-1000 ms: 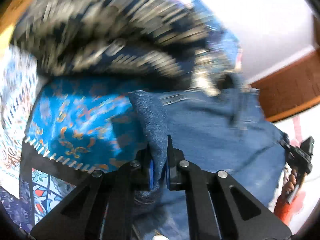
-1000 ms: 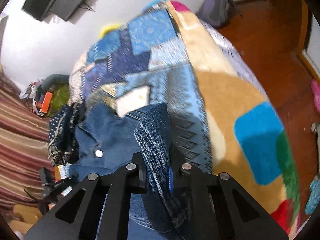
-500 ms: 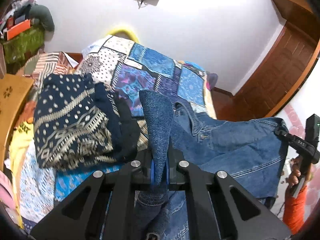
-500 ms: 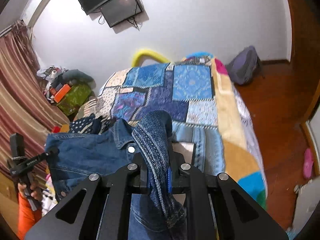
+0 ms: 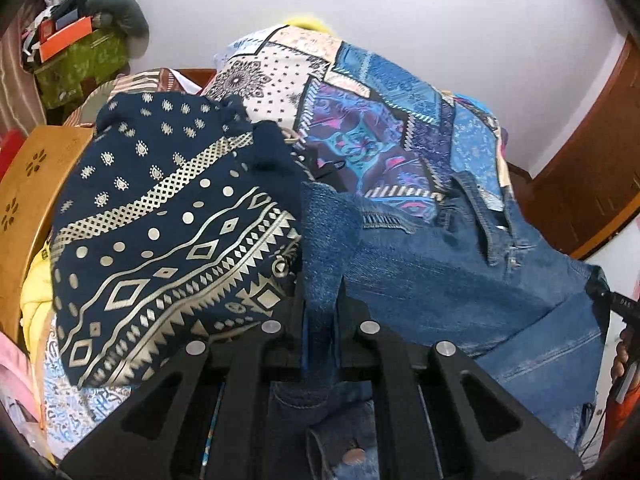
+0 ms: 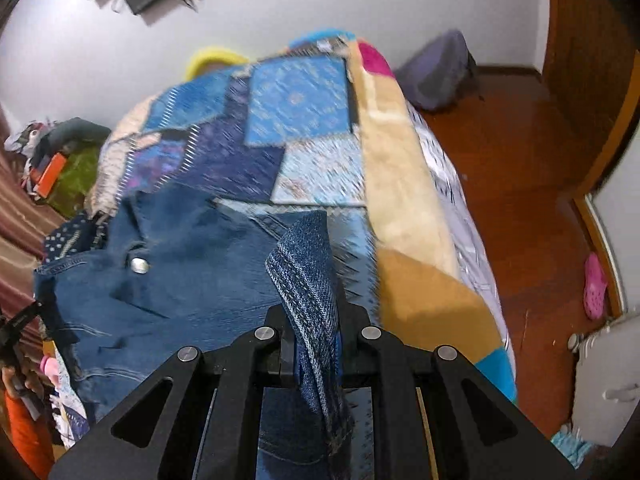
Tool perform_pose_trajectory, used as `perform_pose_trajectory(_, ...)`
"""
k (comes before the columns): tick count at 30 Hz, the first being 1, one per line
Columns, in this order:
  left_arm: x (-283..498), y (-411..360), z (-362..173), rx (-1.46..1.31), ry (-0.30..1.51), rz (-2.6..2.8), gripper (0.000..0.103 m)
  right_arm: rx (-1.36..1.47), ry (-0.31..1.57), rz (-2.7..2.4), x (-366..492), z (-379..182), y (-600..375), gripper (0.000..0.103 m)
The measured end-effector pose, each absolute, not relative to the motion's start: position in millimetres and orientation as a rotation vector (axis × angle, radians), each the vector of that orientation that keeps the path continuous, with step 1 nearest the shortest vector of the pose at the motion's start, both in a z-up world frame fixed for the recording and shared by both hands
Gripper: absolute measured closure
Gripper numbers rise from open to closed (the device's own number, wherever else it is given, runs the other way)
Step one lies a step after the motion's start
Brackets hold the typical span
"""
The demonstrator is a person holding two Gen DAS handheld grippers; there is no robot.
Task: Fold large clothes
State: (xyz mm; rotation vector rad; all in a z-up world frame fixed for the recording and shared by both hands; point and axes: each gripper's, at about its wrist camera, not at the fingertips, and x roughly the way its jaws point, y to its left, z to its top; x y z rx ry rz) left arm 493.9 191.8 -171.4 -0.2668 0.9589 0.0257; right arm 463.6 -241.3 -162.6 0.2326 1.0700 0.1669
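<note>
A blue denim jacket (image 5: 460,276) hangs stretched between my two grippers over the patchwork bed (image 5: 360,120). My left gripper (image 5: 320,320) is shut on one edge of the jacket, whose fold stands up between the fingers. My right gripper (image 6: 316,320) is shut on the other edge of the jacket (image 6: 180,272); a metal snap button (image 6: 139,266) shows on its front. The right gripper also shows at the right edge of the left wrist view (image 5: 624,312), and the left gripper at the left edge of the right wrist view (image 6: 16,332).
A navy patterned cloth (image 5: 168,240) lies heaped on the bed just left of the jacket. A wooden chair (image 5: 28,184) and a cluttered green box (image 5: 76,64) stand at the left. A grey bag (image 6: 436,72) and pink shoe (image 6: 594,284) lie on the wooden floor (image 6: 520,184).
Both grippers have dipped lower and closer to the bed with the jacket held; the navy cloth now fills more of the left view, and the right view is motion-blurred.
</note>
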Motion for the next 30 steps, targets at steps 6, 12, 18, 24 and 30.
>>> perform_pose_trajectory(6,492,184,-182,-0.190,0.941,0.053,0.088,0.197,1.089,0.172,457,-183,-241,0.089)
perform_pose_trajectory(12,474,177,-175,-0.128,0.944,0.100,0.056,0.119,1.096,0.145,436,-166,-239,0.085)
perform_pose_trajectory(18,436,176,-160,-0.124,0.944,0.110,0.047,0.048,1.070,0.160,399,-137,-235,0.083)
perform_pose_trajectory(24,382,182,-138,-0.130,0.923,0.124,0.046,0.020,1.006,0.202,350,-104,-220,0.049)
perform_pose_trajectory(30,323,192,-124,-0.159,0.943,0.101,0.034,-0.001,0.934,0.245,306,-76,-206,0.046)
